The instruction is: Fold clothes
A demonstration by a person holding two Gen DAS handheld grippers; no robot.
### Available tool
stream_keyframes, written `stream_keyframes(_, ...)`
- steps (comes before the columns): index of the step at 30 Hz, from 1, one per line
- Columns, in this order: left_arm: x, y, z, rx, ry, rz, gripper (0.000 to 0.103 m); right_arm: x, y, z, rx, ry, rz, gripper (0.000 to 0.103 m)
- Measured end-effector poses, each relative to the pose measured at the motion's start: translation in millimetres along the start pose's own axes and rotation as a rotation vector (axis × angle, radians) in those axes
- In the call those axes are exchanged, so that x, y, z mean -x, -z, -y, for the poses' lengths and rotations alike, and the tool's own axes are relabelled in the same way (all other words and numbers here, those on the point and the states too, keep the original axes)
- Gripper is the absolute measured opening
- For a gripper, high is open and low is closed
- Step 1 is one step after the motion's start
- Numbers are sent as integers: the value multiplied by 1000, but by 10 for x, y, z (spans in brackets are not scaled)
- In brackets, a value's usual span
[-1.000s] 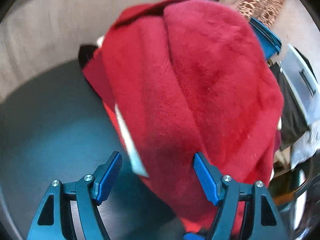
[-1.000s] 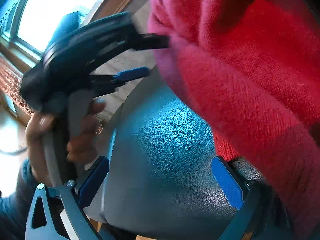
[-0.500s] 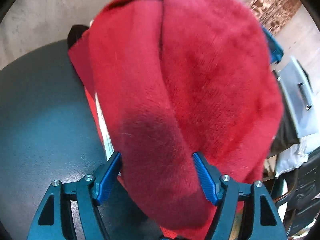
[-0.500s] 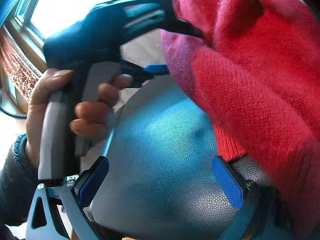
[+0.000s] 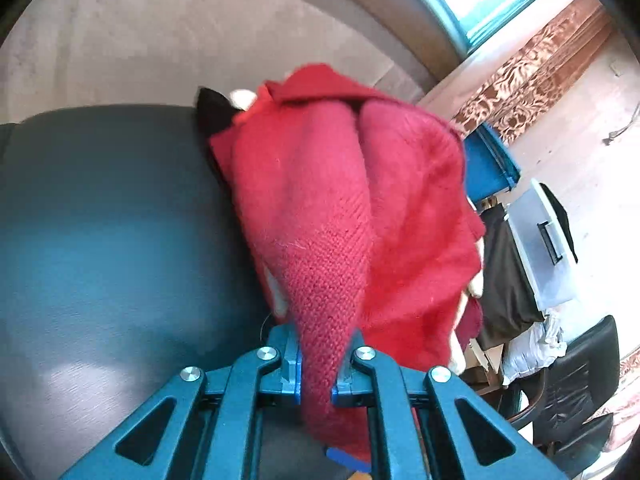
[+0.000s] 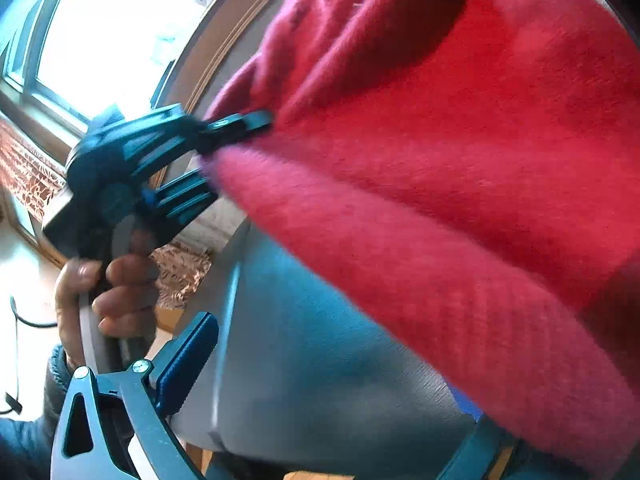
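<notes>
A red knitted sweater (image 5: 400, 208) lies bunched on a dark teal leather seat (image 5: 100, 240). My left gripper (image 5: 316, 364) is shut on a fold of it, and the knit runs taut from the pile down between the pads. From the right wrist view, the sweater (image 6: 460, 152) fills the upper right, and the left gripper (image 6: 236, 132) bites its edge, held by a hand (image 6: 108, 296). My right gripper (image 6: 328, 364) is open low over the seat (image 6: 320, 360). Its left finger (image 6: 184, 364) is bare; the sweater drapes over and hides the right one.
A black garment (image 5: 212, 116) pokes out from under the sweater's far end. Right of the seat are a blue bin (image 5: 488, 164), a clear plastic box (image 5: 548, 248), dark cloth (image 5: 504, 280) and a black chair (image 5: 576, 380). A bright window (image 6: 116, 40) is behind.
My left gripper has closed on a fold of the red sweater and drawn back, pulling the knit taut. The right gripper has stayed open in place as more sweater slid over its right finger.
</notes>
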State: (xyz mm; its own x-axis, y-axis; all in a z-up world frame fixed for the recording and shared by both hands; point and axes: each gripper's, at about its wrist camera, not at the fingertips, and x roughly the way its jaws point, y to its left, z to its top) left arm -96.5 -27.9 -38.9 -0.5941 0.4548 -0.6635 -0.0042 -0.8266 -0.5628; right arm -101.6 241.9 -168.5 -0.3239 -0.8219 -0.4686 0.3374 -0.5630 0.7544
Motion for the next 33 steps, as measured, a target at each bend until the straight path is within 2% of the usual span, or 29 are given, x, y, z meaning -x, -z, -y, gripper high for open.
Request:
stream_keyframes(4,430,271,-306,26,-33,29,7,-158,-60,-46,17,-17,-52,103)
stream_keyframes(8,658,495,-897,130,-69,-20,8,-310,-115,-76,32,-32,-103,103)
stream_keyframes(12,833,843,-1359,211,-143,-39,10,-246,116,-1,18,-47,-147,103)
stream_keyframes(13,869,924,-1443,220,-156,-49,11,-304,175,-52,18,-56,-161,103)
stream_keyframes(15,968,1088,-1578,232,-182,-69,15,-518,602,-510,37,-66,-178,103)
stream_keyframes(17,1088,1206,-1666,242,-191,-65,20,-544,672,-766,49,-69,-177,103)
stream_keyframes(18,1145,1245,-1674,241,-198,-58,26,-536,700,-825,53,-66,-173,103)
stream_keyframes(20,1270,1309,-1701,226,-224,-40,29,-509,664,-859,52,-53,-155,103)
stream_keyframes(23,1445,1329,-1716,184,-283,-6,31,-437,684,-942,47,-41,-129,103)
stream_keyframes(26,1581,1221,-1553,68,-415,48,32,-350,758,-905,62,-18,-121,103)
stream_keyframes(27,1594,1167,-1482,25,-430,58,32,-315,775,-879,68,-9,-118,103)
stream_keyframes(30,1481,935,-1083,-139,-433,78,36,-441,836,-787,100,50,-144,103)
stream_keyframes(33,1215,695,-580,-332,-387,64,43,-517,908,-735,143,57,-126,103)
